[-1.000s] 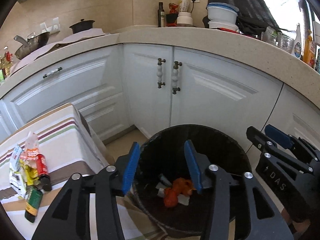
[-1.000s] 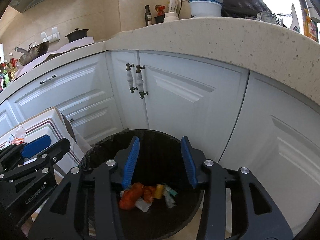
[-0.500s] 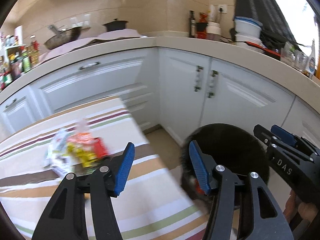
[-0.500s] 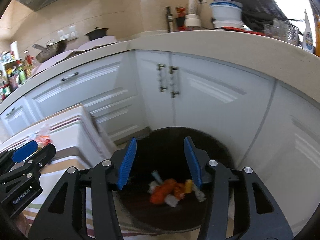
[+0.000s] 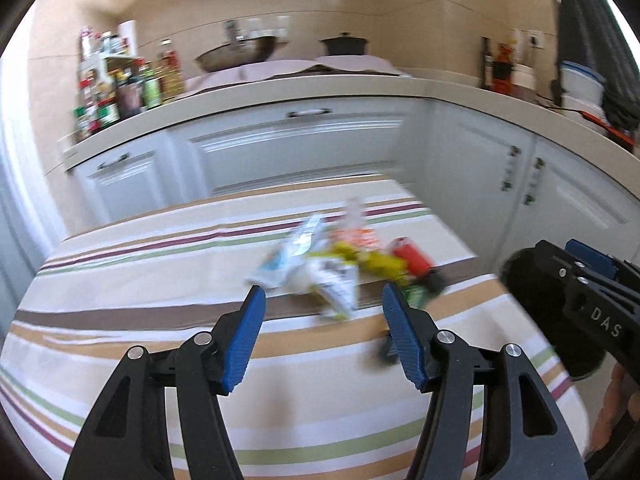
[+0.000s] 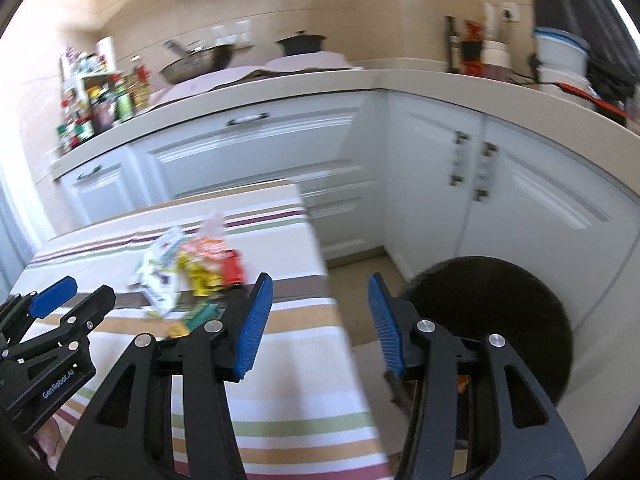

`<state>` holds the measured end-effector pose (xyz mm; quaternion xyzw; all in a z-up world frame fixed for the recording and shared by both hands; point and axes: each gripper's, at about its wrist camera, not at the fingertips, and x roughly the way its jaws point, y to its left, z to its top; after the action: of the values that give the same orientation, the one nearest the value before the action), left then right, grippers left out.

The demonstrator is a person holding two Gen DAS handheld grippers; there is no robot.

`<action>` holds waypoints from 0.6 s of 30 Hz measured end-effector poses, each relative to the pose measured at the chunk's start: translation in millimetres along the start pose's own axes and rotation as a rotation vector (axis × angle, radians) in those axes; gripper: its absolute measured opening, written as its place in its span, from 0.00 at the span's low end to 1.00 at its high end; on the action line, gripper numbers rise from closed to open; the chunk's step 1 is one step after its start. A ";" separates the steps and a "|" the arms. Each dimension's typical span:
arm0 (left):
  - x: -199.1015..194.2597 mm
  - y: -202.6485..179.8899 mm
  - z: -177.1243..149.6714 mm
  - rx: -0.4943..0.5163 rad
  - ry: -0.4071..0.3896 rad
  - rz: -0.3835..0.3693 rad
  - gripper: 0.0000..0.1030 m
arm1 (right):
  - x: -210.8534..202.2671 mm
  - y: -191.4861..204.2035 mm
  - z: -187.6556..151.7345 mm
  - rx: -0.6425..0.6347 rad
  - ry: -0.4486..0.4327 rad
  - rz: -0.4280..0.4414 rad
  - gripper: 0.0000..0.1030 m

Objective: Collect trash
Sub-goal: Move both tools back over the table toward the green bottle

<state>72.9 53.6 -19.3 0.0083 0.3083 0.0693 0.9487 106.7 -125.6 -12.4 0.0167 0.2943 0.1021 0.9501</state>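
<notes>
Table [image 5: 120, 264] with striped cloth fills my left view; the trash pile [image 5: 344, 264] lies near its far right corner, smeared by blur. Dark bin [image 6: 492, 312] on the floor right of the table. My left gripper [image 5: 322, 336], empty, jaws just spreading, faces the pile dead ahead: nearer hand, I judge. Right gripper [image 6: 320, 322], spread and empty, points between table and bin, pile off left.
</notes>
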 end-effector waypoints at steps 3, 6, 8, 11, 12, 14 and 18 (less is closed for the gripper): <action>-0.9 28.9 -5.4 -0.028 0.005 0.042 0.58 | 3.9 21.8 -1.0 -0.024 0.017 0.031 0.47; -0.9 54.1 -10.1 -0.056 0.011 0.071 0.58 | 9.6 43.0 -1.4 -0.046 0.037 0.051 0.47; -0.7 67.2 -11.9 -0.074 0.015 0.085 0.58 | 12.4 55.7 -3.1 -0.058 0.051 0.062 0.47; 0.4 85.8 -14.9 -0.095 0.020 0.103 0.58 | 18.3 72.7 -5.4 -0.078 0.071 0.066 0.47; 1.6 92.5 -16.2 -0.101 0.024 0.109 0.58 | 20.9 77.8 -6.5 -0.084 0.080 0.063 0.47; 3.5 101.7 -18.4 -0.109 0.030 0.119 0.58 | 26.4 85.1 -9.0 -0.088 0.102 0.060 0.47; 8.0 117.2 -22.2 -0.121 0.046 0.129 0.58 | 38.1 95.8 -14.4 -0.092 0.146 0.043 0.47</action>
<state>51.5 170.1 -35.1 -0.0309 0.3239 0.1490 0.9338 111.7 -24.5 -36.7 -0.0280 0.3573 0.1367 0.9235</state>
